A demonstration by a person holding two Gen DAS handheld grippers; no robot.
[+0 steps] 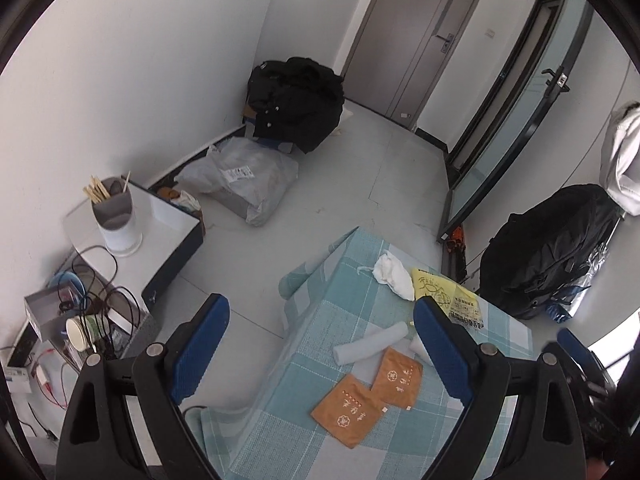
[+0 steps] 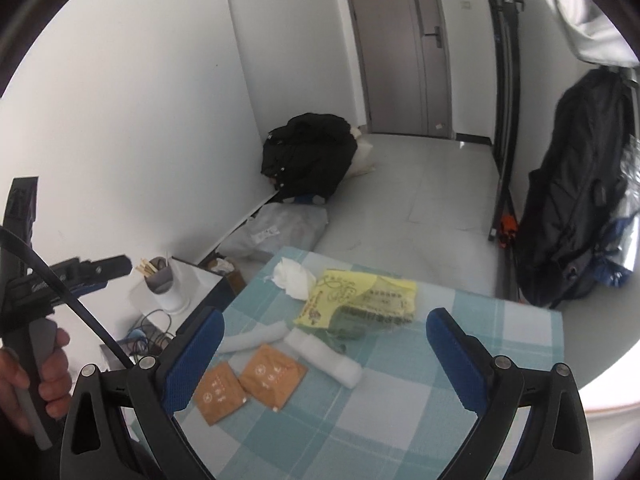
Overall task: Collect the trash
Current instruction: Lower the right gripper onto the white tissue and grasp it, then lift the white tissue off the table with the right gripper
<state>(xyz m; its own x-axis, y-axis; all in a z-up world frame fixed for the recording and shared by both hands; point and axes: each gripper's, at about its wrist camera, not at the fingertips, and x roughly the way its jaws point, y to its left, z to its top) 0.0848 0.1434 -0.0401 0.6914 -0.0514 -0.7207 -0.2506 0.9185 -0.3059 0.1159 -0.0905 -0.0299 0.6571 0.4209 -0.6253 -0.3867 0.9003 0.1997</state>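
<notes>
A table with a teal checked cloth [image 1: 340, 440] carries the litter. On it lie a crumpled white tissue [image 1: 394, 274], a yellow plastic bag [image 1: 444, 292], two white foam rolls [image 1: 372, 344] and two orange-brown packets [image 1: 346, 410]. My left gripper [image 1: 320, 344] hovers open above the table's near left part, with nothing between its blue pads. My right gripper [image 2: 326, 356] also hangs open over the cloth. In the right wrist view the packets [image 2: 272, 374], a foam roll [image 2: 340, 364], the tissue [image 2: 294, 276] and the yellow bag [image 2: 356, 300] lie ahead of it.
Left of the table stands a white side table [image 1: 168, 220] with a chopstick holder [image 1: 116, 216] and tangled cables [image 1: 100, 304]. On the floor lie a black jacket [image 1: 296, 100] and a grey parcel bag [image 1: 244, 178]. A black backpack [image 1: 548, 248] hangs at the right. A hand [image 2: 36, 372] holds the left gripper's handle.
</notes>
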